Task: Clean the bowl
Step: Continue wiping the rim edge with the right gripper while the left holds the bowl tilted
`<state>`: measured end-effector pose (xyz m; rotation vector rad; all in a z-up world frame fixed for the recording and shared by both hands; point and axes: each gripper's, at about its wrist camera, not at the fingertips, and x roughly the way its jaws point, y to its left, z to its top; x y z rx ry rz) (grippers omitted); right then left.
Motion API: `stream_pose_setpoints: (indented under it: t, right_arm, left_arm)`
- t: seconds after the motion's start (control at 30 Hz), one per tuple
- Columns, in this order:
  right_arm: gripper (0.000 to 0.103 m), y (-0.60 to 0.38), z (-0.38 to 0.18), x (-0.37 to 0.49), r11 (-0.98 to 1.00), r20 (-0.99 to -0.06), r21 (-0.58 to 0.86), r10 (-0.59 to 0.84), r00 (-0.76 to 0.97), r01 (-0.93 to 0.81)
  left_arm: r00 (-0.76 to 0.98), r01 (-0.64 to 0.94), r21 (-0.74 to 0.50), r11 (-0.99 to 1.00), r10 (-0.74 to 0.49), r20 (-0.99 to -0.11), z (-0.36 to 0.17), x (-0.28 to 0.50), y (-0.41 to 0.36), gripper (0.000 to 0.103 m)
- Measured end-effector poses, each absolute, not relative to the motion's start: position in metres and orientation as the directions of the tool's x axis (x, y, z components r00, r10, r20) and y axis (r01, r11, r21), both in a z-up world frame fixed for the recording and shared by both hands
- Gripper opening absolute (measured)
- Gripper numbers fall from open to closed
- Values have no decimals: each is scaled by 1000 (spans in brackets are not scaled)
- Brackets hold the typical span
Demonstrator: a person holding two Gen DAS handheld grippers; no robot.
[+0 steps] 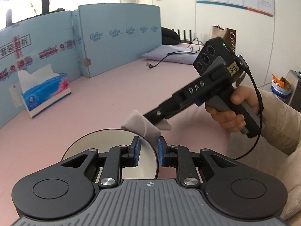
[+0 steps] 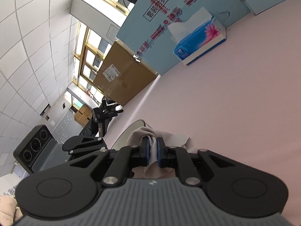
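Left gripper (image 1: 148,150): jaws parted, blue pads (image 1: 136,150) with a clear gap between them, nothing clamped. It hangs over the bowl (image 1: 112,141); one pad sits over the bowl's inside, the other just past the rim on the right. Whether either pad touches the rim, can't tell.

Bowl: round, dark rim, pale plain inside, sitting on the pink table (image 1: 112,94) close in front of the left gripper. In the right wrist view only a sliver of the bowl (image 2: 131,130) shows, left of the tissue.

Right gripper (image 2: 152,151): jaws closed down on a tissue (image 2: 137,135), crumpled, pale grey-white. Tissue bunches out ahead of the pads and a tail hangs back between them. In the left wrist view the right gripper (image 1: 160,121) comes in from the right, angled down, held in a hand (image 1: 231,111) with a beige sleeve (image 1: 278,116); the tissue (image 1: 139,122) sits at the bowl's far-right rim, just above the left pads. Contact between tissue and bowl looks likely but can't confirm.

Rest of table: tissue box (image 1: 45,94), blue with a pink flower, sheet sticking up, well apart from the bowl at far left against the blue panel (image 1: 116,37). Loose black cable (image 1: 165,58) at the far side.
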<state>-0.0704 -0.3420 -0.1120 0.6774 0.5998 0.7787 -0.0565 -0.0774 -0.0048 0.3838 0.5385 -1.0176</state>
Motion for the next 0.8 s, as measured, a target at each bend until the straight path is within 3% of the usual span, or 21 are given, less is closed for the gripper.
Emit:
stream_pose_setpoints:
  t: [0.3,0.8]
  right_arm:
    - [12,-318,-113,-30,539,-259,732,786,562,-417]
    - [12,-298,-115,24,486,-276,767,840,467,-418]
  left_arm:
    - [274,942,23,335,-728,-628,-3,-46,-56,14]
    - [189,966,-23,256,-769,-611,-9,-42,-37,14]
